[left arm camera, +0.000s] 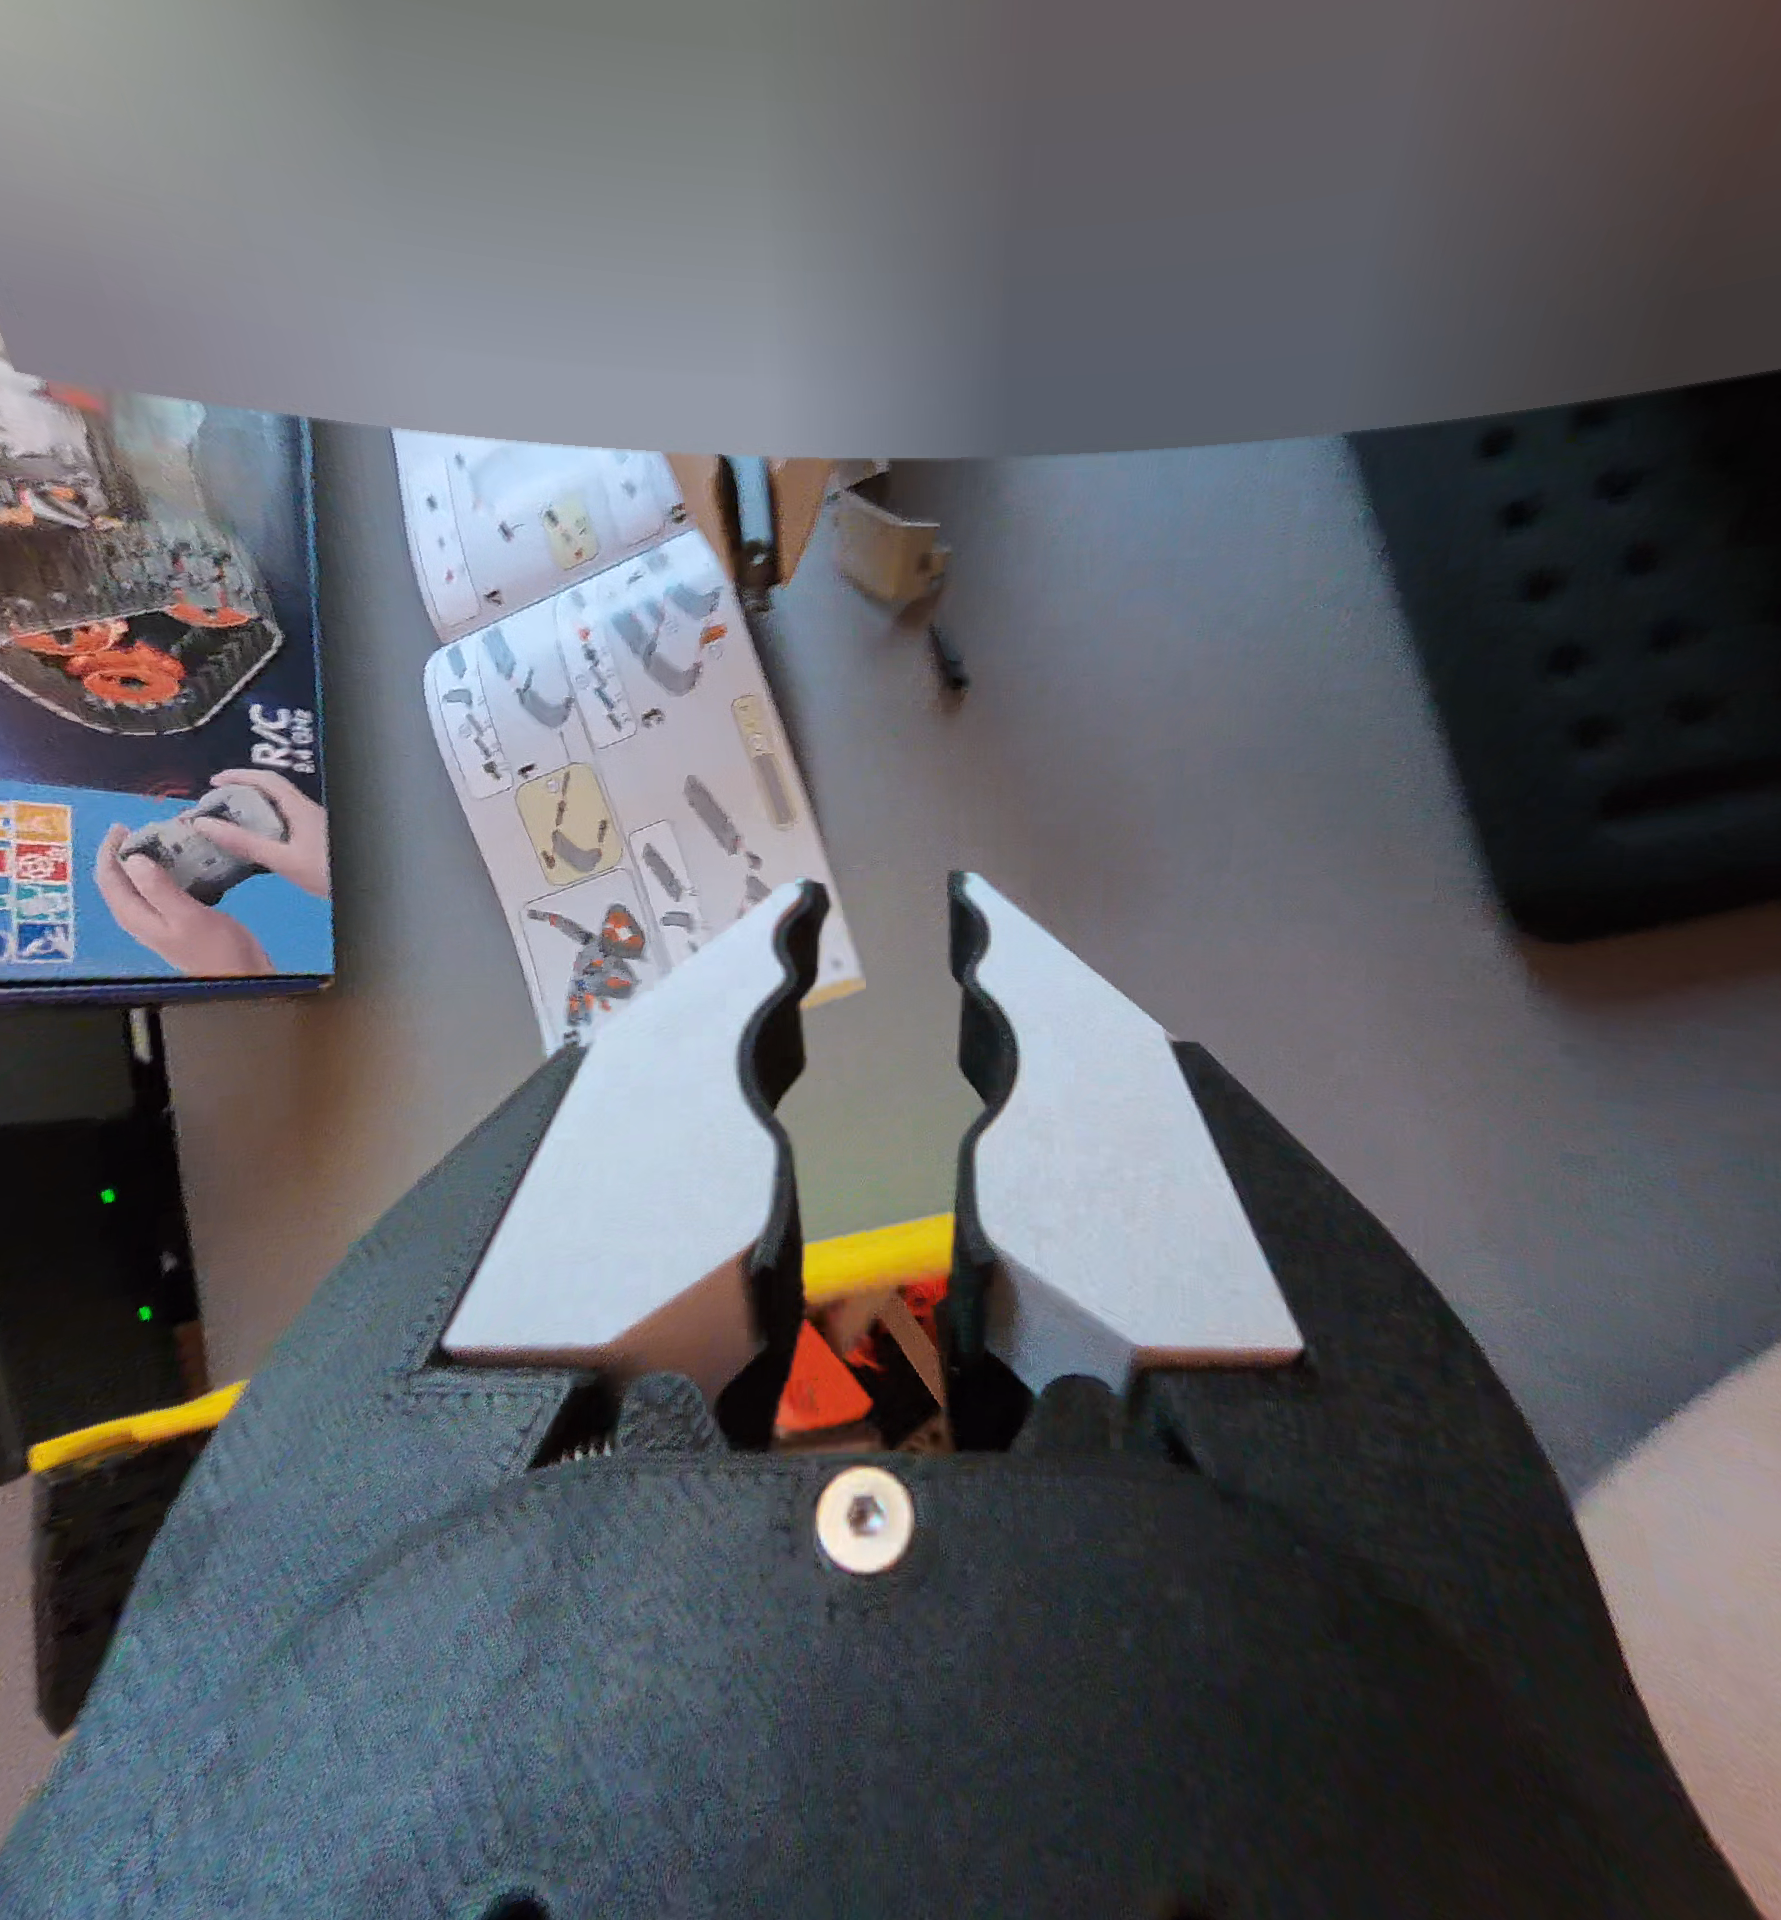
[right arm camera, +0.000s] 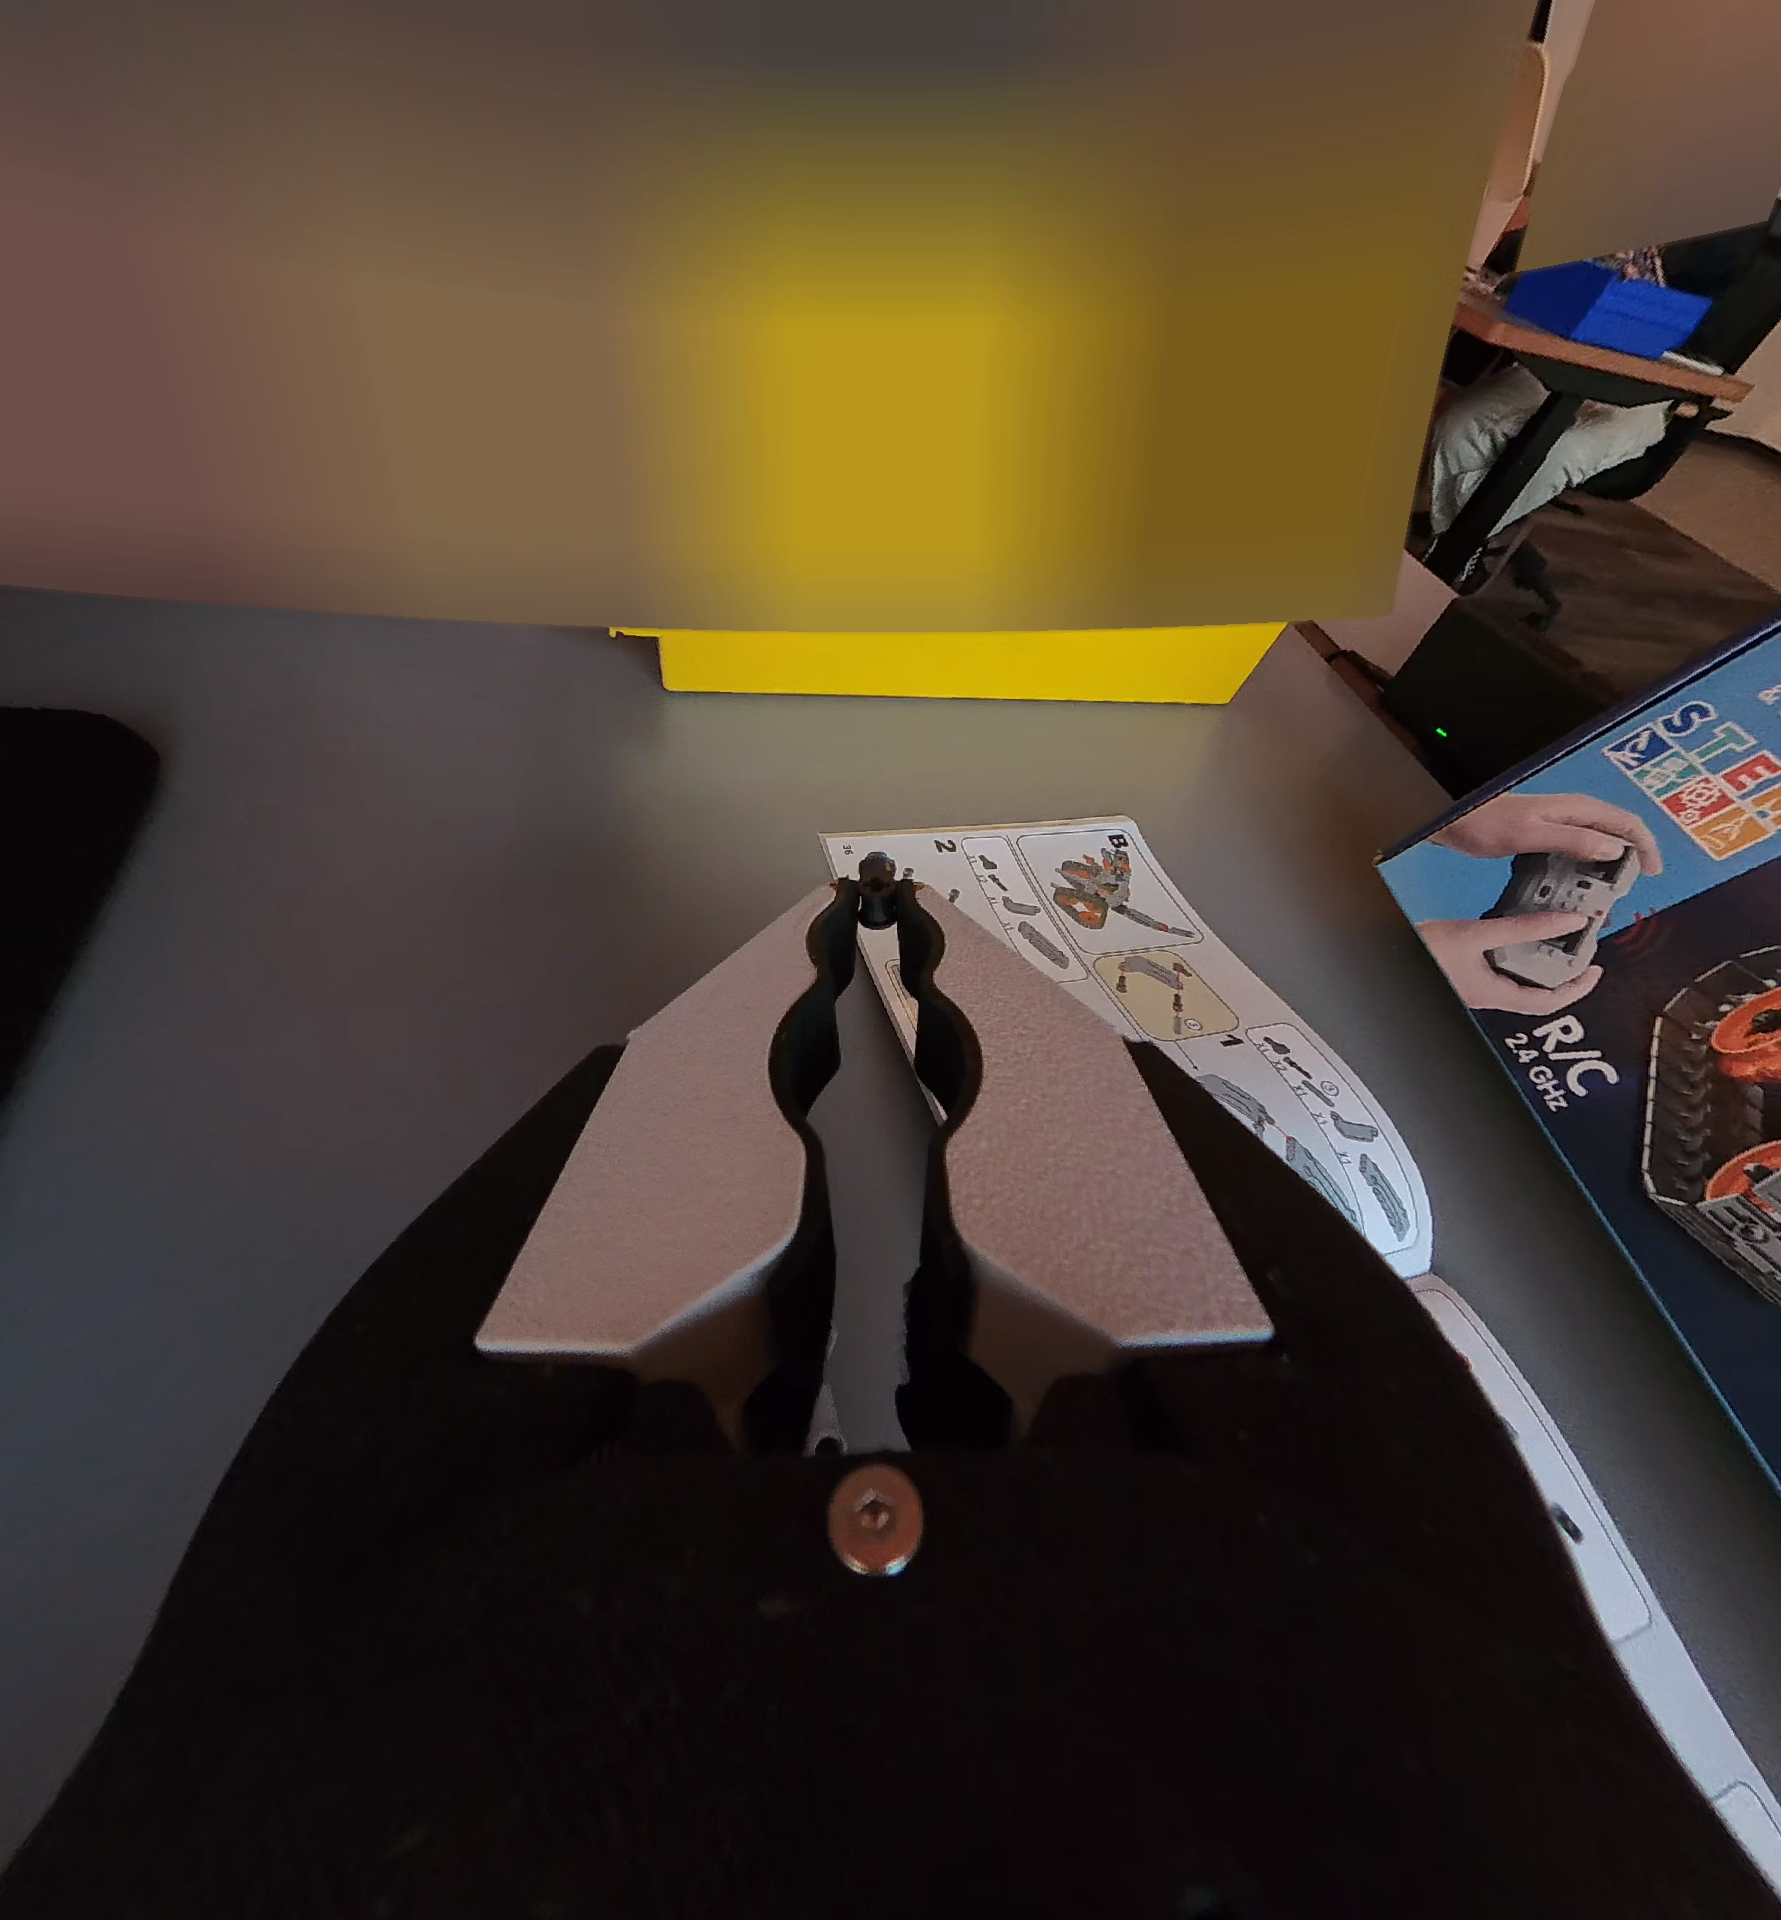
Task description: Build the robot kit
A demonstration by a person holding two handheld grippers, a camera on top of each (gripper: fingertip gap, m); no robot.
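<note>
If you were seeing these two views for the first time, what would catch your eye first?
The right tongs pinch a small black peg at their tips, above the instruction sheet on the grey table. The left tongs stand open and empty over a yellow bin of orange parts, with the blue toy box at far left.
</note>
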